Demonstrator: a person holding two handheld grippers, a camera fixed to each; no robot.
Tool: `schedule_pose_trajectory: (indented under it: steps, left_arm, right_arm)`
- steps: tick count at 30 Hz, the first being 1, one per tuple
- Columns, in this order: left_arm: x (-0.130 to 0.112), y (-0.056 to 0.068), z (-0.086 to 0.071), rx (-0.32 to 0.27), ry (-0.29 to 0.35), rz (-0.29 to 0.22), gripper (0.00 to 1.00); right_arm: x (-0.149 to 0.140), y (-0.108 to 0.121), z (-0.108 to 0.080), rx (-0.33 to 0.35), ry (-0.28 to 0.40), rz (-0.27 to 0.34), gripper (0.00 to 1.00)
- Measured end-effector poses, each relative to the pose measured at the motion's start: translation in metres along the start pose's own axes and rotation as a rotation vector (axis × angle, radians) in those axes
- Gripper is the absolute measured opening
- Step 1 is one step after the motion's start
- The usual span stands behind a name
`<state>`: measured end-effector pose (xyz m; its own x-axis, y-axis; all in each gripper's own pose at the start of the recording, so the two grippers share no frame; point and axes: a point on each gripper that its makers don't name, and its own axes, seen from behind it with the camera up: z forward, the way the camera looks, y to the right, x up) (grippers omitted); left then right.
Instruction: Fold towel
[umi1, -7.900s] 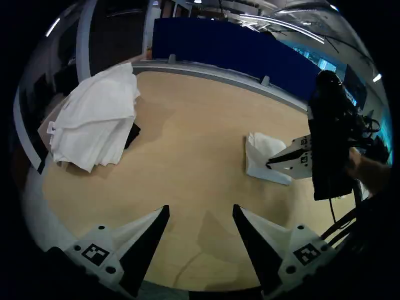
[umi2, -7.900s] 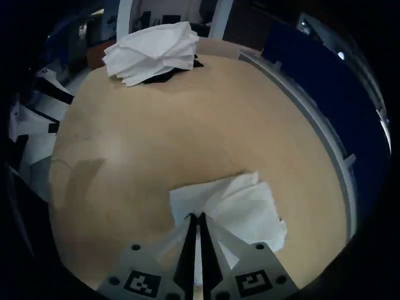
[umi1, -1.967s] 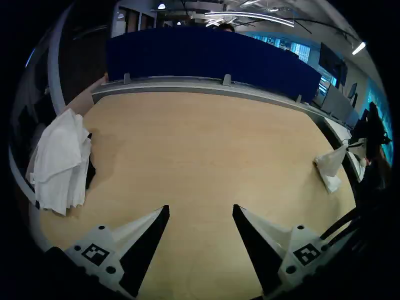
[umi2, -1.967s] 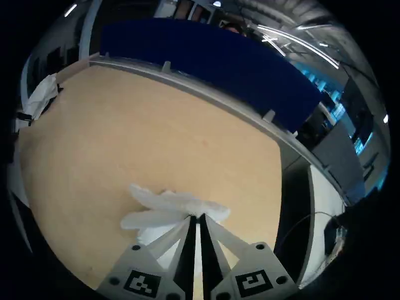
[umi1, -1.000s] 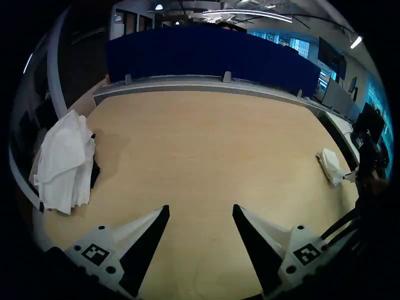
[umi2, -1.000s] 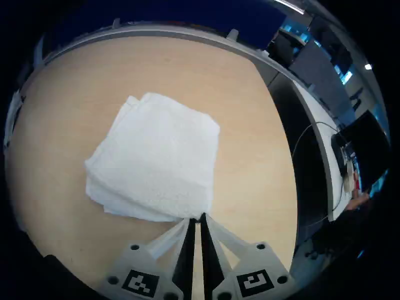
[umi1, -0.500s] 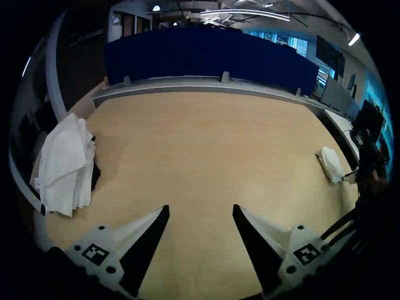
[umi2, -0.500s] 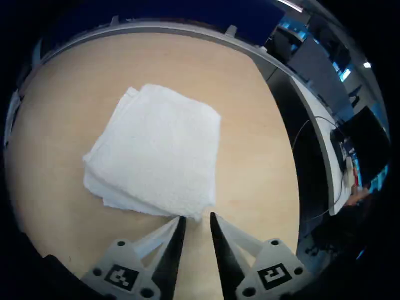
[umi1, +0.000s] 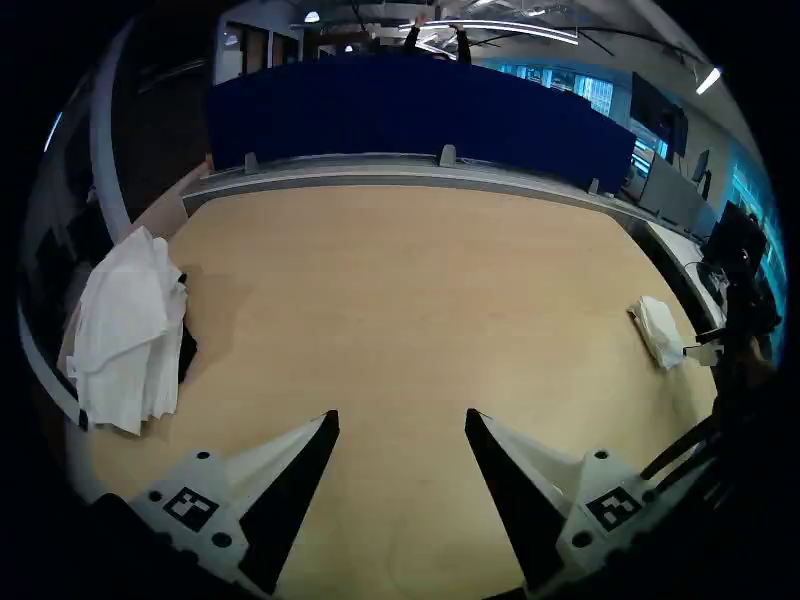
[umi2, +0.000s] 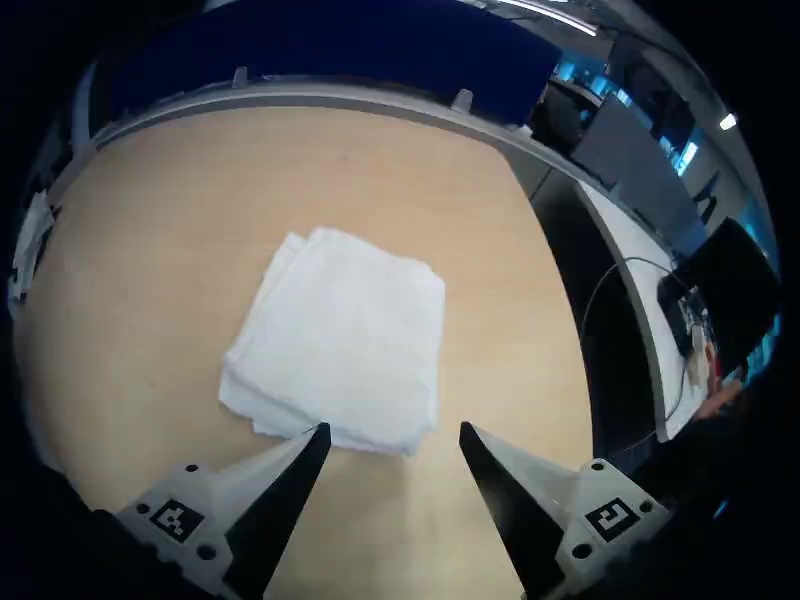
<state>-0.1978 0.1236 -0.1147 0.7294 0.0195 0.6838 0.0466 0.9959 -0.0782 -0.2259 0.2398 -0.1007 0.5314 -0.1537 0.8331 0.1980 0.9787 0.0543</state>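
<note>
The folded towel (umi2: 340, 340) is laid flat on the tabletop (umi2: 170, 210), near its right edge. Its slightly longer axis runs away from the right gripper (umi2: 393, 426), and its layered edges face left and toward the gripper. One second earlier the fingers were clamped on the near corner. They are now spread wide and drawn back, with the left fingertip just at the near edge. The left gripper (umi1: 400, 412) is held low over bare tabletop, its jaws wide apart and empty, well apart from the towel.
</note>
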Motion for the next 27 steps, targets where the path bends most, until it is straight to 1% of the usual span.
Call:
schedule_pose_trajectory:
  steps: [5, 9, 11, 15, 19, 23, 27]
  left_arm:
    - [0.0, -0.001, -0.002, 0.002, 0.002, 0.0, 0.94]
    - [-0.001, -0.004, -0.003, 0.007, 0.002, -0.005, 0.94]
    - [-0.002, -0.006, -0.004, 0.01, 0.002, -0.007, 0.94]
    - [-0.003, -0.011, -0.006, 0.018, 0.003, -0.011, 0.94]
    - [-0.005, -0.015, -0.007, 0.025, 0.002, -0.014, 0.94]
    - [-0.005, -0.018, -0.007, 0.029, 0.002, -0.014, 0.94]
    - [-0.002, -0.02, -0.007, 0.029, 0.007, -0.011, 0.94]
  right_arm:
    - [0.022, -0.018, 0.001, 0.037, 0.039, -0.004, 1.0]
    - [0.031, -0.032, 0.006, 0.063, 0.047, -0.016, 1.0]
    - [0.031, -0.037, 0.009, 0.073, 0.043, -0.026, 1.0]
    - [0.019, -0.044, 0.02, 0.086, 0.012, -0.057, 1.0]
    - [0.007, -0.047, 0.029, 0.099, -0.013, -0.089, 1.0]
    - [0.002, -0.047, 0.036, 0.102, -0.024, -0.118, 1.0]
    - [0.011, -0.047, 0.029, 0.1, 0.0, -0.112, 1.0]
